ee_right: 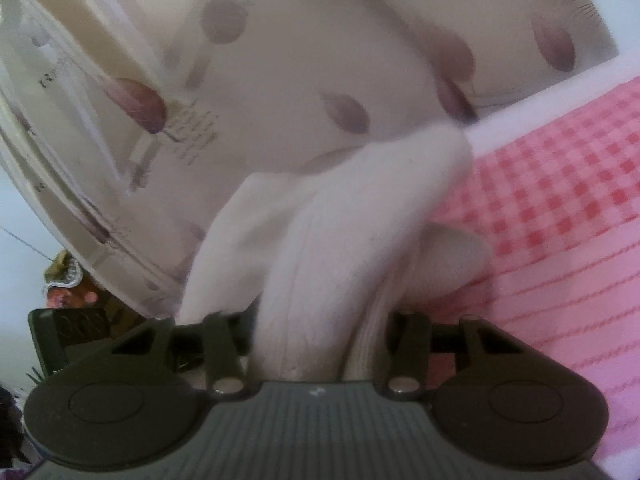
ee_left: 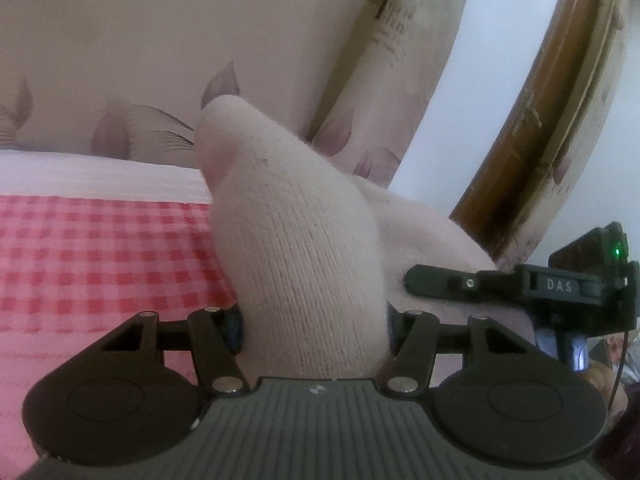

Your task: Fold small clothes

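Your left wrist camera sits just behind the left gripper [ee_left: 316, 320], looking forward and slightly down along the fingers, so close that the pale knit cloth [ee_left: 304, 248] fills the centre of the frame. Your right wrist camera rides the right gripper [ee_right: 316, 324] in the same way, equally near. Both views share that cloth, the pink checked bedspread [ee_left: 100, 248] and the floral curtain [ee_left: 140, 60]. The right gripper also shows at the right edge of your left view.
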`<state>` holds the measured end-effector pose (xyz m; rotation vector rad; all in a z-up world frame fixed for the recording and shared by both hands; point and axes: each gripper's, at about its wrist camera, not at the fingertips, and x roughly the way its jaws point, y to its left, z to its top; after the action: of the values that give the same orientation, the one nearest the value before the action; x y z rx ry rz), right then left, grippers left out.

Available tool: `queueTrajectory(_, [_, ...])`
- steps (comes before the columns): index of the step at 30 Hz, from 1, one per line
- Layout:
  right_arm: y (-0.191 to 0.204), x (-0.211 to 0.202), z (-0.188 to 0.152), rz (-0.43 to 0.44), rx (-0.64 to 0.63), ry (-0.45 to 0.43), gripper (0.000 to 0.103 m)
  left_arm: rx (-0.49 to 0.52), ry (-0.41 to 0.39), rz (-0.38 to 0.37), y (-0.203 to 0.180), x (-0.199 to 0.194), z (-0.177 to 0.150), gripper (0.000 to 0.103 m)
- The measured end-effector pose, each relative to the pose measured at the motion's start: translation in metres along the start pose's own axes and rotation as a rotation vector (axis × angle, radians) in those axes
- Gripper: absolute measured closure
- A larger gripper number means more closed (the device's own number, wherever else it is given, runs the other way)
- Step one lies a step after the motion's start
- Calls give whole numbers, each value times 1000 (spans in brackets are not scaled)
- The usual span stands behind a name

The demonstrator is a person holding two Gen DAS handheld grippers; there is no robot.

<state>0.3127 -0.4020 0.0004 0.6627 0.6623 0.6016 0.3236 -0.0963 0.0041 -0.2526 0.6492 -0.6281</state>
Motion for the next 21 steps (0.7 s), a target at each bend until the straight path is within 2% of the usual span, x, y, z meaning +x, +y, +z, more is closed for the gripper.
queueTrajectory(11, [55, -17, -51, 96, 40, 1, 54, 26, -16, 106, -18, -92, -22, 45])
queueTrajectory(21, [95, -27, -101, 143, 56, 24, 54, 16, -21, 158, -17, -149, -49, 45])
